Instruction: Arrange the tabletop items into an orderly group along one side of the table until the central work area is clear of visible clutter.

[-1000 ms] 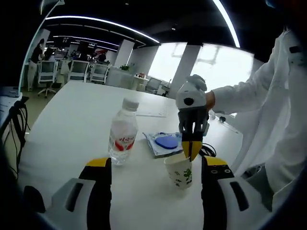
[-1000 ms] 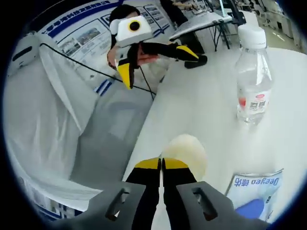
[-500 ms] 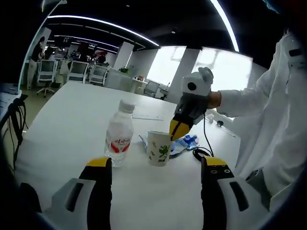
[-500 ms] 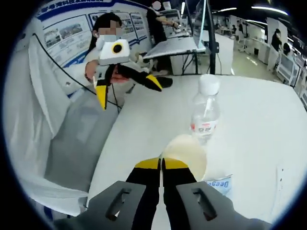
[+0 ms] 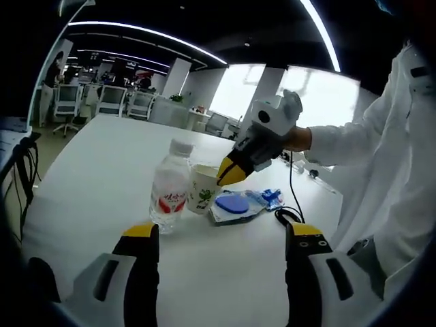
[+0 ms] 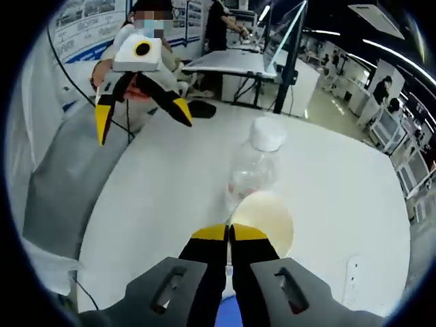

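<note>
we have the right tongs (image 5: 231,174) pinched tight on the rim of the paper cup (image 5: 202,189), their yellow tips meeting over the lip with one jaw inside the mouth and one outside; in the right gripper view the same tongs (image 6: 229,234) sit closed at the edge of the cup's pale opening (image 6: 262,219). we judge the rim grip is chosen because it lets the cup travel upright and be set close against a neighbour. the cup is just beside the water bottle (image 5: 170,191), near enough that we cannot tell whether they touch, nor whether the cup's base rests on the counter (image 5: 102,163) or hangs just above it. the blue-printed pouch (image 5: 235,204) lies flat next to them on the side toward the person's sleeve (image 5: 354,136), so the three things gather in one cluster, which suits the grouping.

our left tongs (image 5: 218,272) are spread wide and hold nothing, waiting low over the counter; in the right gripper view they (image 6: 139,112) show open in the person's hand.

the bottle's lower half is hidden behind the cup in the right gripper view, and the pouch's print is too small to read.
</note>
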### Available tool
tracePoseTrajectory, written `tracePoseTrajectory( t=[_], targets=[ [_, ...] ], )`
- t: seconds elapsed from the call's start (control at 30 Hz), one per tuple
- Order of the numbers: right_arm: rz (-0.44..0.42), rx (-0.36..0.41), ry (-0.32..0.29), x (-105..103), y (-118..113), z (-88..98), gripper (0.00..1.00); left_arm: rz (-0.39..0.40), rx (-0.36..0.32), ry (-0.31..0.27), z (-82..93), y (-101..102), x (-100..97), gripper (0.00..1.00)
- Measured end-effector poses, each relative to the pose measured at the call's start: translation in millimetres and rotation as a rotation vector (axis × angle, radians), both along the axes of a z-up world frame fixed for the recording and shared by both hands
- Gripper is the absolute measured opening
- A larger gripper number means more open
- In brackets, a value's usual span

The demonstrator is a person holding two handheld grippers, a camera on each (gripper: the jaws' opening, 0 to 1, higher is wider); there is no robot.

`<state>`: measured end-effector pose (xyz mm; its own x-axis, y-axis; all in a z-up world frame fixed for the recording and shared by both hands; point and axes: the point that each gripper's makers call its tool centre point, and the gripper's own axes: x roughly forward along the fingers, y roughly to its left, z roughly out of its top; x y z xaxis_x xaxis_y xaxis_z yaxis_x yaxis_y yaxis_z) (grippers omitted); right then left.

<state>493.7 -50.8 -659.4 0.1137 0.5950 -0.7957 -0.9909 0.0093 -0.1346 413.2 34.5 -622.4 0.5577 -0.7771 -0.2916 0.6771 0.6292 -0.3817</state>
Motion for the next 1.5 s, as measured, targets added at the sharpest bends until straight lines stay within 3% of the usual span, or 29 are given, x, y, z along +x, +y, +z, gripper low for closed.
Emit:
tracePoseTrajectory(
  t=[0.03,0.4,0.6,1.1,1.5],
  targets=[
    [0.023,-0.019,-0.027,0,0,-4.0,0.00,0.000,0.001,0.002,-0.5,0,-0.2,0.77],
    [0.086,-0.070,-0.066,-6,2,-30.8,0.00,0.007,0.002,0.012,-5.3,3,1.1,0.77],
    [0.065,-0.051,-0.049,-3,2,-32.2,0.00,0.007,-0.001,0.019,-7.9,1,1.2,0.76],
    [0.083,-0.061,-0.074,-3,2,-41.0,0.00,0.006,0.004,0.026,-11.3,1,-0.5,0.76],
    [0.069,-0.048,-0.044,-6,2,-41.5,0.03,0.002,0.003,0.030,-12.2,-2,-1.4,0.76]
  ],
)
